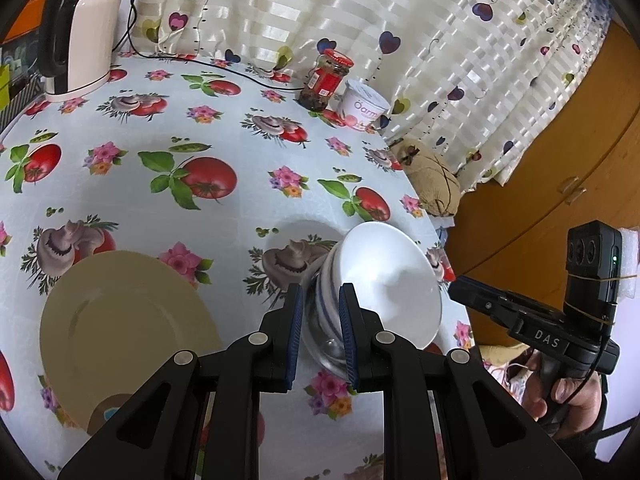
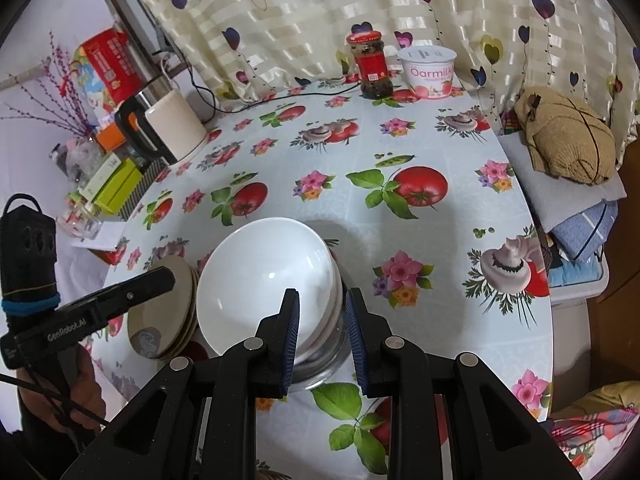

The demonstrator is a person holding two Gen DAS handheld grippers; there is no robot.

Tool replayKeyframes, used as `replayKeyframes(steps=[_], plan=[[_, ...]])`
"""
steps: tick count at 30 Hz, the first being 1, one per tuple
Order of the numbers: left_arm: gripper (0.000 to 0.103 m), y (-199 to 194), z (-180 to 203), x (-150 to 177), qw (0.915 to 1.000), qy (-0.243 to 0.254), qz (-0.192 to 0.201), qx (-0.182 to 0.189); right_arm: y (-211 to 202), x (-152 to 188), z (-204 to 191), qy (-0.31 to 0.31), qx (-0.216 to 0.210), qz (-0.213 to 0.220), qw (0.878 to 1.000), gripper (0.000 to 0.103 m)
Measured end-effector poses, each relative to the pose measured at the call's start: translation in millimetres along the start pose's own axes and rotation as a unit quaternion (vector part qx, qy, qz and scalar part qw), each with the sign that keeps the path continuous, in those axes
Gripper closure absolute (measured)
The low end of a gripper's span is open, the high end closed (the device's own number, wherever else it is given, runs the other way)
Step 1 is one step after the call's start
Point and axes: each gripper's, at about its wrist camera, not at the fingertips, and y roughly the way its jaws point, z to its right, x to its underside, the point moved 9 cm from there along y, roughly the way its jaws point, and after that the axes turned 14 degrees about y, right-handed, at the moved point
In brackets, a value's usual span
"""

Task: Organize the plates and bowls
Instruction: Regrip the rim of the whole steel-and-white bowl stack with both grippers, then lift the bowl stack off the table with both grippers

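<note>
A stack of bowls sits near the table's front: a white bowl (image 1: 394, 280) (image 2: 264, 276) on top, a blue-striped bowl (image 1: 329, 280) under it, and a clear glass bowl (image 1: 324, 340) (image 2: 324, 356) at the bottom. A stack of cream plates (image 1: 120, 328) (image 2: 168, 312) lies to its left. My left gripper (image 1: 319, 320) straddles the left rim of the bowl stack, jaws apart. My right gripper (image 2: 322, 324) straddles the right rim, jaws apart. Whether the pads touch the bowls cannot be told.
A white kettle (image 1: 80, 36) (image 2: 168, 128) stands at the back left with its cord. A red-lidded jar (image 1: 324, 80) (image 2: 370, 66) and a yogurt tub (image 1: 364, 106) (image 2: 430, 72) stand at the back by the curtain. A wooden cabinet (image 1: 560, 140) is to the right.
</note>
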Motion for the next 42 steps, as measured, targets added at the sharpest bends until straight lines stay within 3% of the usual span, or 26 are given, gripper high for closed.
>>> replayKeyframes(steps=[4,8,42], plan=[[0.084,-1.0,-4.3,5.3,1.0000,-0.004,-0.001,0.004,-4.1,2.7,9.5,0.011,-0.003,0.001,1.000,0.079],[0.084,-1.3,-6.8,10.6,1.0000,-0.002,-0.003,0.009,-7.6,6.1,16.9,0.016,-0.004,0.003,1.000,0.065],[0.084,10.5,-6.7,25.6,0.9994,-0.004,-0.024,0.023,-1.4,24.3,25.5,0.023,-0.006,-0.027,0.999,0.064]])
